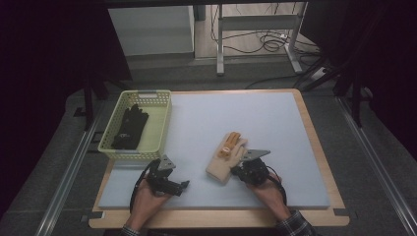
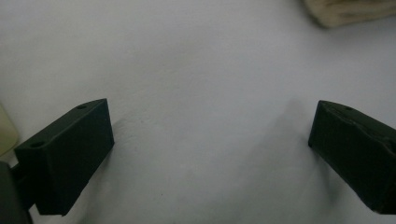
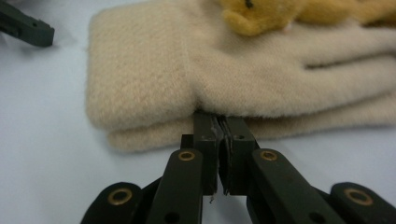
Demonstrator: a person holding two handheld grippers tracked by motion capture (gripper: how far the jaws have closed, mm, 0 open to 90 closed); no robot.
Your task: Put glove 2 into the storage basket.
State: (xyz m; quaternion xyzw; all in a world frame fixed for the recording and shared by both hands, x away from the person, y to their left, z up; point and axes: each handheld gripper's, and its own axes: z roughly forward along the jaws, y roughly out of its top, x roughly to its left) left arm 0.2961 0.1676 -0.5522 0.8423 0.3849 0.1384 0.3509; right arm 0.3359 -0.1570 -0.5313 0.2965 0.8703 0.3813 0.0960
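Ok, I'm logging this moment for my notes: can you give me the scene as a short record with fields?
surface: pale blue mat on a wooden table
basket: yellow, far left, holds black gloves
beige gloves: stacked pair, orange plush trim
left gripper: open, over bare mat
right gripper: jaws together at the beige gloves' edge

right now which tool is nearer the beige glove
Right. The right tool sits at the edge of the beige glove, jaws closed against it. The left tool rests open on the mat, off to the glove's left and apart from it.
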